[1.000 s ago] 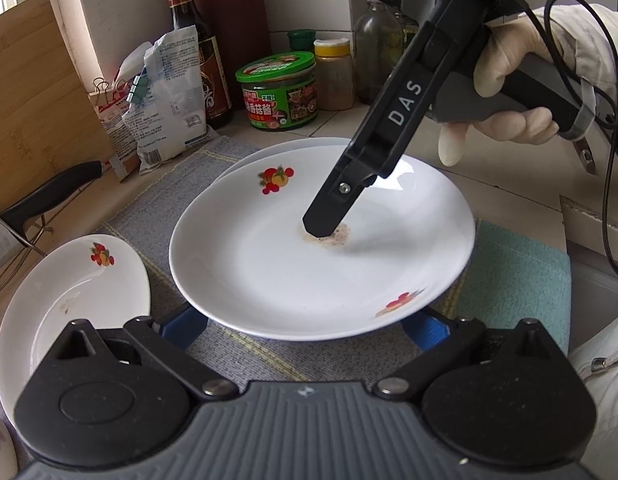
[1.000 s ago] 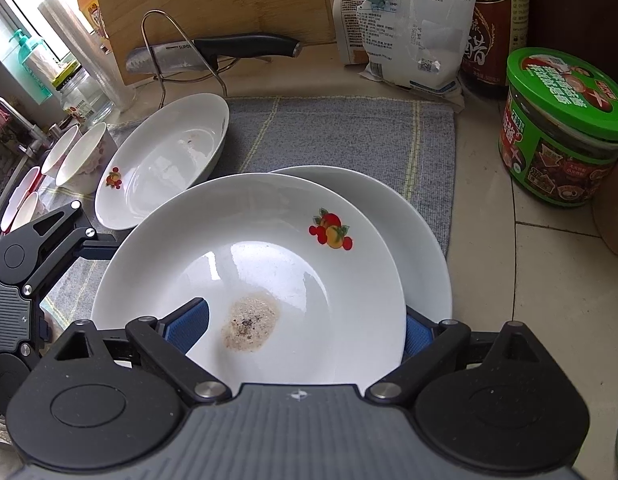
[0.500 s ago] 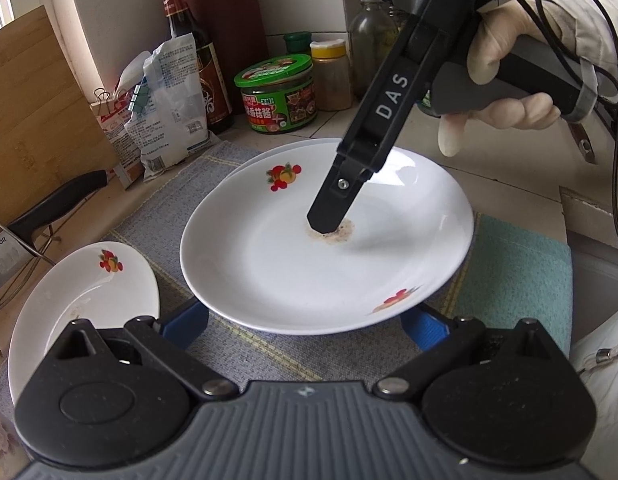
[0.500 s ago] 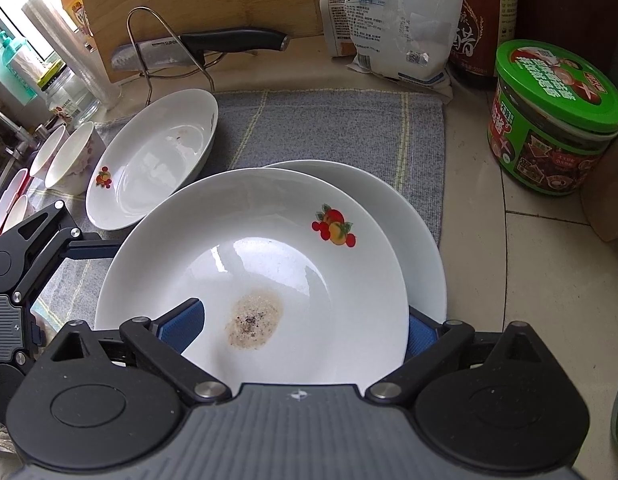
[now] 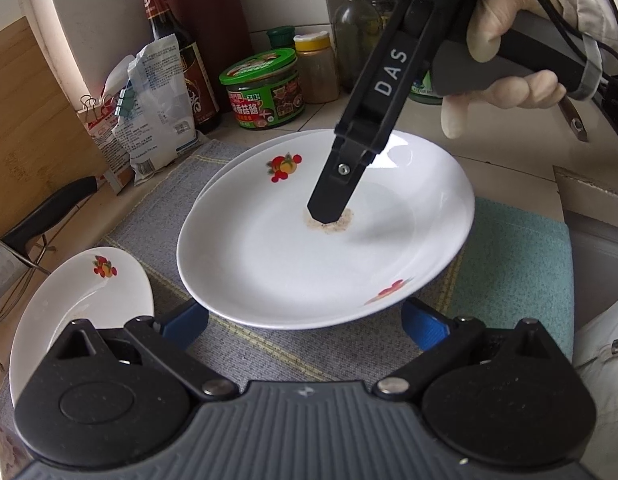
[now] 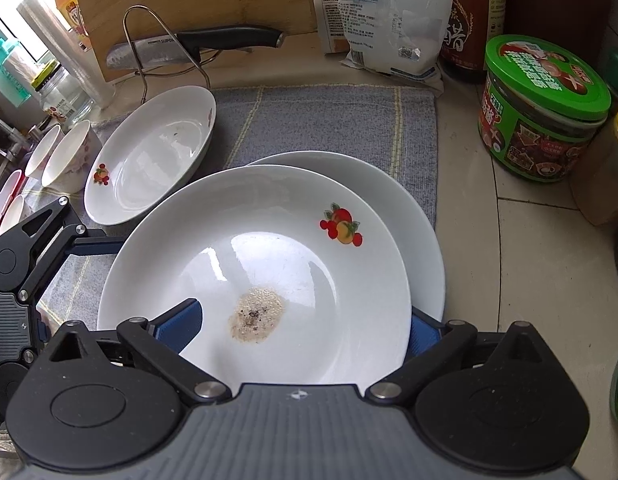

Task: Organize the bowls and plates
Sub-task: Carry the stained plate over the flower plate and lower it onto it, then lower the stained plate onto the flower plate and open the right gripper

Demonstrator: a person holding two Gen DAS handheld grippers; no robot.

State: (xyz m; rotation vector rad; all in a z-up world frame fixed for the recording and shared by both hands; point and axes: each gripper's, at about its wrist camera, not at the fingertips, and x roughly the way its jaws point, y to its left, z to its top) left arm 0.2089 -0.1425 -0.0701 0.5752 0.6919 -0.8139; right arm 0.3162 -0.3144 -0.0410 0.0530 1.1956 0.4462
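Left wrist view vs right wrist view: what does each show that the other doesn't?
Left wrist only: the gloved hand holding the right tool, the teal cloth.
Right wrist only: the small bowls, the knife blade in its wire rack, the left tool's body at the left edge.
Both: the stained top plate on another plate, the oval dish, the green-lidded jar, the grey mat.

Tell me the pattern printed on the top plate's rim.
A red and orange fruit cluster with green leaves on the white top plate; the right wrist view shows it best.
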